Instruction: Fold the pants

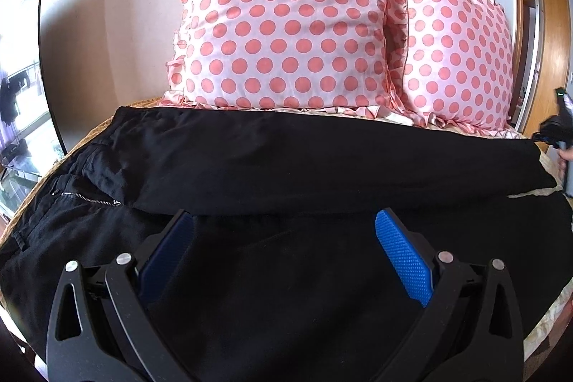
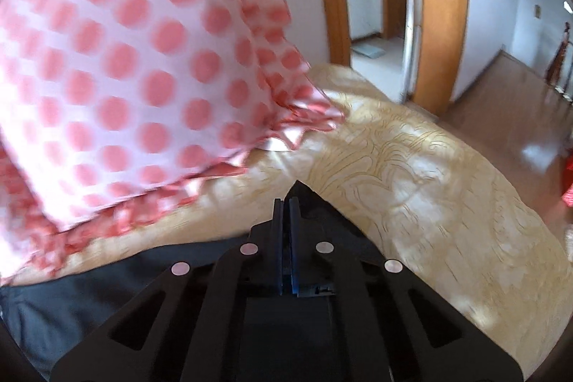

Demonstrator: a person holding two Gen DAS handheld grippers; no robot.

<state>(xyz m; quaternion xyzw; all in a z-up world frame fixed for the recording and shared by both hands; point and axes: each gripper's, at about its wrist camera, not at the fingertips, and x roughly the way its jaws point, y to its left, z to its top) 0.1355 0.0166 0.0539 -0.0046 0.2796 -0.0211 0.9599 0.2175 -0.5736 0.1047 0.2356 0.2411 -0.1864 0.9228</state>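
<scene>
Bed (image 2: 412,174), yellow patterned cover. Two pink polka-dot pillows (image 1: 286,24) against the wall at its head. Black pants (image 1: 286,149) spread across the bed before the pillows, one leg folded over the other, zipper (image 1: 91,198) at left. Left gripper (image 1: 286,228) above the pants, fingers spread, empty. Right gripper (image 2: 285,203): fingers pressed together on a corner of the black fabric.
</scene>
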